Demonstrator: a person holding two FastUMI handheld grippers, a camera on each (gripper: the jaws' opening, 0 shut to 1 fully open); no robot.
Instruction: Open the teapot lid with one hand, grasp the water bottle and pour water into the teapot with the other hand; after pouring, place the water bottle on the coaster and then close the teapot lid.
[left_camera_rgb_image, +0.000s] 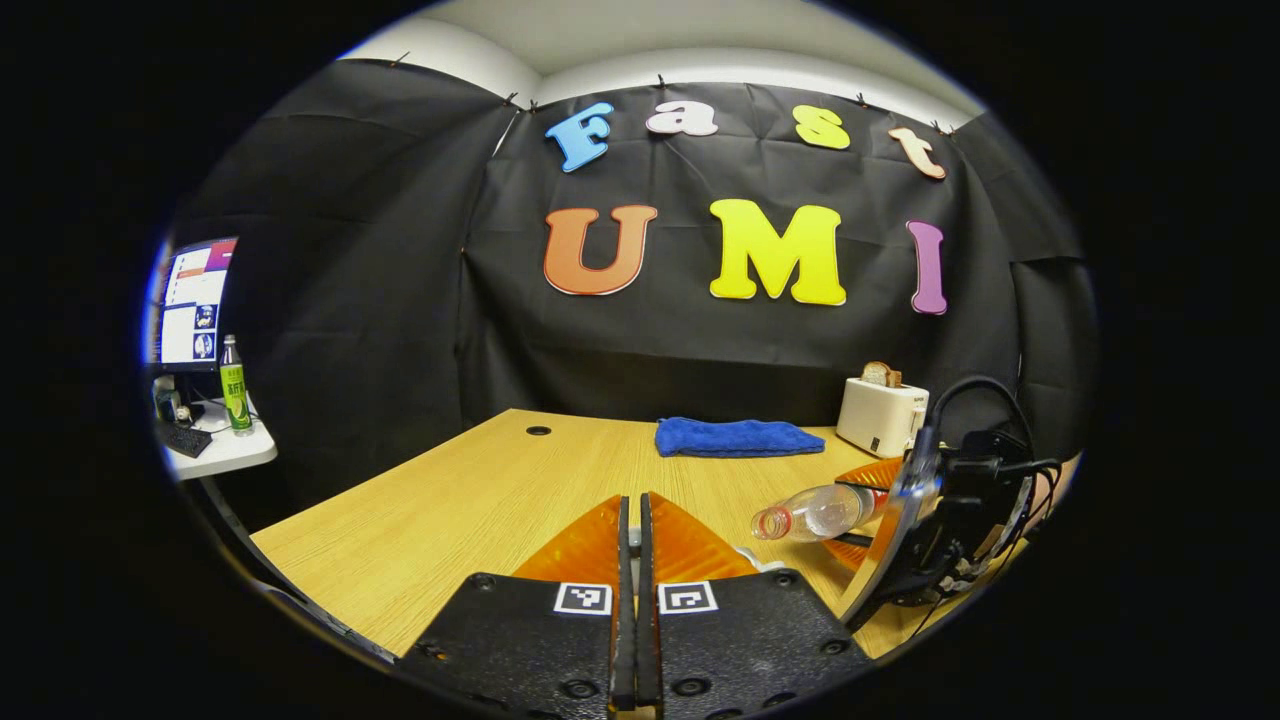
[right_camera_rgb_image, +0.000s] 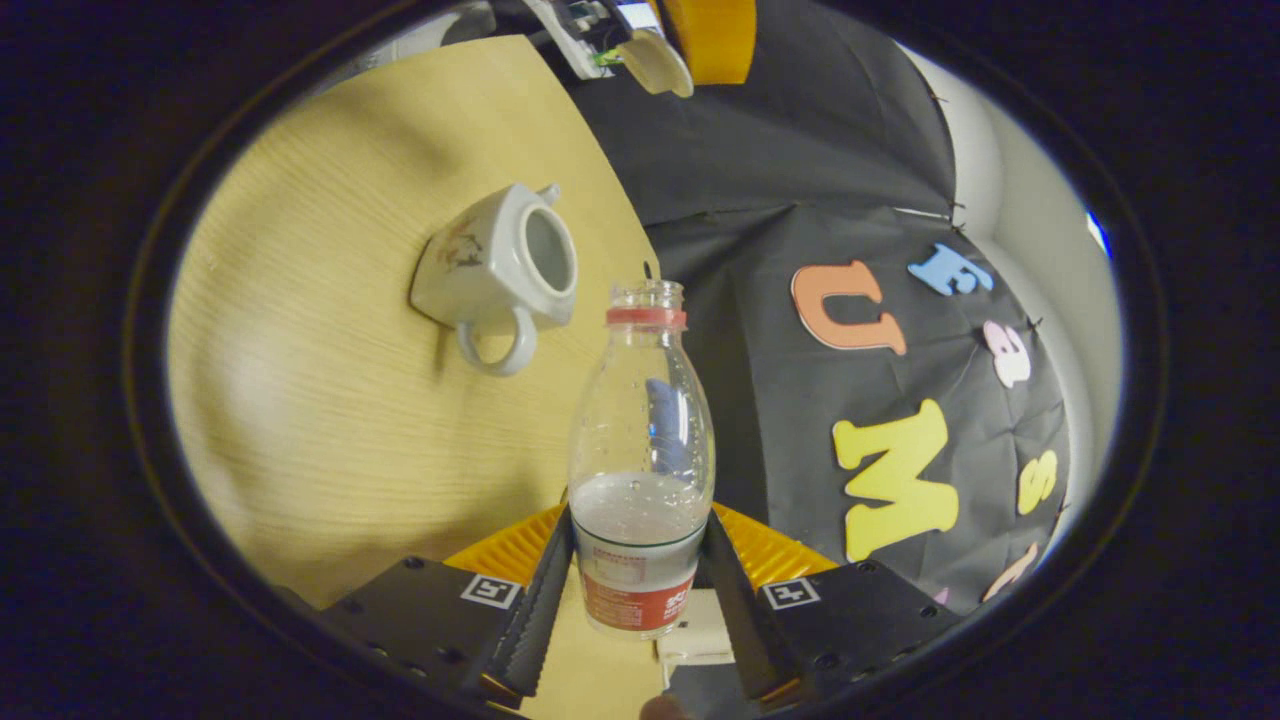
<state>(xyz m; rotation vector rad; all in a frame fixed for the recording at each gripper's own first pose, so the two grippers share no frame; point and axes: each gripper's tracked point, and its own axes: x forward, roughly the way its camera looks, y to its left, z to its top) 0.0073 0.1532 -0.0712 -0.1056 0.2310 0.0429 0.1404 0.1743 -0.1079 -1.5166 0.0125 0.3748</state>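
Observation:
The white teapot (right_camera_rgb_image: 500, 265) stands on the wooden table (right_camera_rgb_image: 330, 430) with its lid off and its round mouth bare. My right gripper (right_camera_rgb_image: 640, 530) is shut on the clear water bottle (right_camera_rgb_image: 640, 430), which has no cap. In the left gripper view the bottle (left_camera_rgb_image: 815, 512) lies tilted almost flat in the right gripper (left_camera_rgb_image: 868, 505), mouth toward the left. Water sits in the bottle's lower part. My left gripper (left_camera_rgb_image: 632, 510) has its fingers pressed together. In the right gripper view the left gripper (right_camera_rgb_image: 640, 40) holds the cream teapot lid (right_camera_rgb_image: 655, 62) well above the teapot.
A folded blue cloth (left_camera_rgb_image: 737, 437) lies at the table's back. A white toaster (left_camera_rgb_image: 882, 415) with bread in it stands at the back right. A side table (left_camera_rgb_image: 215, 450) on the left carries a monitor and a green bottle (left_camera_rgb_image: 235, 385). A cable hole (left_camera_rgb_image: 538, 431) marks the tabletop.

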